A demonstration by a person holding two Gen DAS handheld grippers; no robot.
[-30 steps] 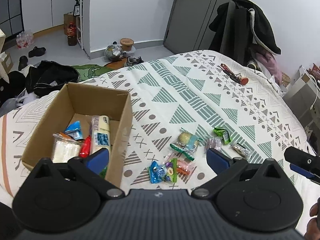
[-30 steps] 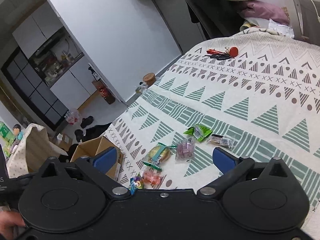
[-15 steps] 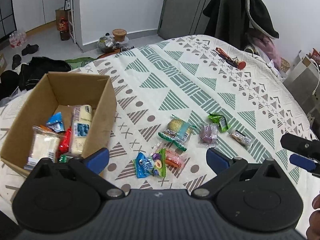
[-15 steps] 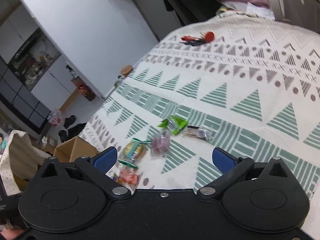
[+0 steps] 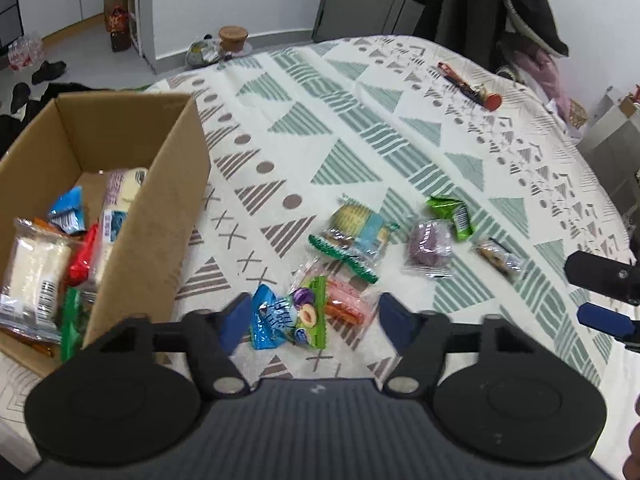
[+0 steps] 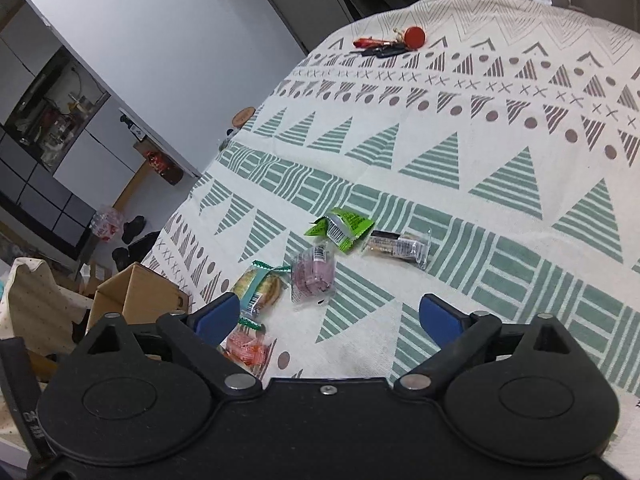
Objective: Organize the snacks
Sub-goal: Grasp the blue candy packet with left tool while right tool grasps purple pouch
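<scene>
A cardboard box [image 5: 132, 216] at the left of the bed holds several snack packs. Loose snacks lie on the patterned bedspread [image 5: 360, 128]: a blue-green fruit candy pack [image 5: 288, 318], an orange pack [image 5: 346, 302], a cracker pack [image 5: 356, 232], a purple pack [image 5: 430, 246], a green pack [image 5: 452, 214] and a clear bar [image 5: 498, 258]. My left gripper [image 5: 314, 318] is open, its blue pads either side of the fruit candy pack, just above it. My right gripper [image 6: 330, 318] is open and empty, low over the bedspread near the purple pack [image 6: 314, 274]; it also shows at the right edge of the left wrist view [image 5: 600, 292].
A bunch of keys with a red tag [image 5: 472, 90] lies at the far side of the bed. Coats hang on a rack [image 5: 492, 12] behind it. Shoes, bags and a bottle [image 5: 118, 28] are on the floor beyond the box. The box corner shows in the right wrist view [image 6: 136, 294].
My left gripper has moved right from over the box and down toward the fruit candy pack, and its pads have come closer together. My right gripper has moved lower and closer to the snacks.
</scene>
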